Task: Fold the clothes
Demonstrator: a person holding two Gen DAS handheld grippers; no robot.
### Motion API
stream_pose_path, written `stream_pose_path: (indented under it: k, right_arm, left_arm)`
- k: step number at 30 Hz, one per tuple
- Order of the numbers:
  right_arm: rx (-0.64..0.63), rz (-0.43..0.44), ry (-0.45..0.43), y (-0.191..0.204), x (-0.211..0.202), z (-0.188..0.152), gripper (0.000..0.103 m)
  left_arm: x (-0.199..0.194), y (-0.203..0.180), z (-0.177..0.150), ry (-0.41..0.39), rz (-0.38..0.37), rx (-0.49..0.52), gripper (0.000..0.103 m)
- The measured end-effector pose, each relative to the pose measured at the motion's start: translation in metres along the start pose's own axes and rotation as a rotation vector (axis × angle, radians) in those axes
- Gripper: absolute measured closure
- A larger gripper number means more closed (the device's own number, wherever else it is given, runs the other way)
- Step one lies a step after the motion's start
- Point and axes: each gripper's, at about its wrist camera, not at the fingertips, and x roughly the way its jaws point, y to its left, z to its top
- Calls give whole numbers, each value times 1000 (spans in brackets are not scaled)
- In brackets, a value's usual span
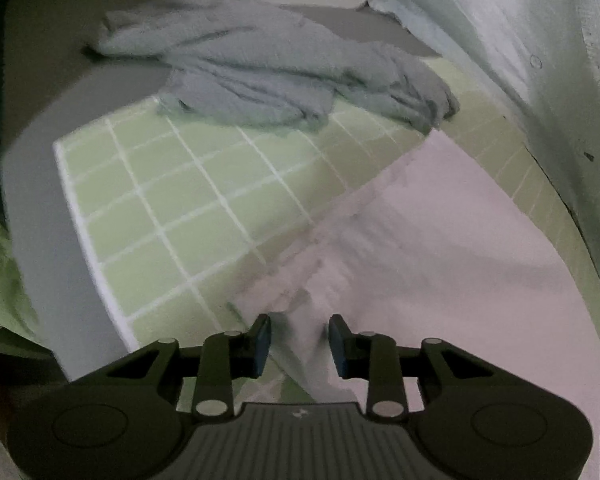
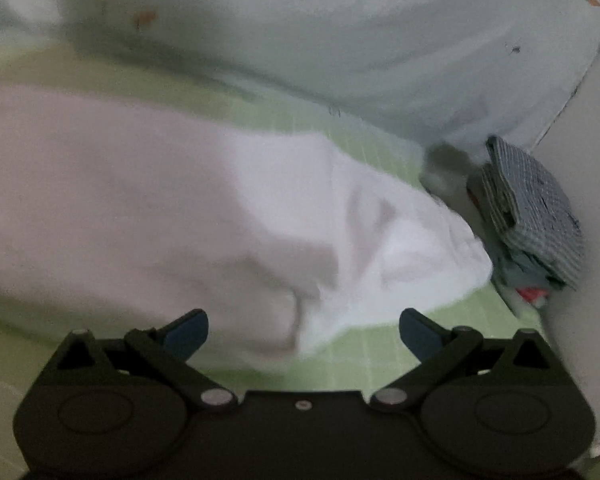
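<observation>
I'm working the pale pink garment (image 1: 440,240); both the left gripper (image 1: 300,346) and right gripper (image 2: 304,334) are hanging open, gripping nothing. The crumpled grey garment (image 1: 260,76) at twelve o'clock is still waiting; a folded stack (image 2: 536,216) is sitting at two o'clock.

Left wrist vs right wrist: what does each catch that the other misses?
Left wrist only: crumpled grey garment at the far end of the green grid sheet, and the left gripper, white cloth between its jaws.
Right wrist only: folded checked stack and the right gripper, jaws wide open.
Both: white garment, the sheet, carrot-print fabric.
</observation>
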Motion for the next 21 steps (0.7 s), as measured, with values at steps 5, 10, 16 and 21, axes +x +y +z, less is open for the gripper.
stream_pose_path:
  k: [5, 10, 16, 21]
  right_arm:
    - [157, 57, -4, -1, 6, 20, 0]
    - [193, 89, 22, 9, 12, 25, 0]
    - [153, 112, 35, 20, 12, 25, 0]
    - [168, 104, 31, 19, 11, 26, 0]
  left_arm:
    - [-6, 8, 1, -28, -86, 12, 58]
    - [-3, -4, -2, -30, -63, 67, 74]
    - [-17, -3, -1, -98, -50, 75, 99]
    - [-47, 0, 13, -206, -45, 78, 99]
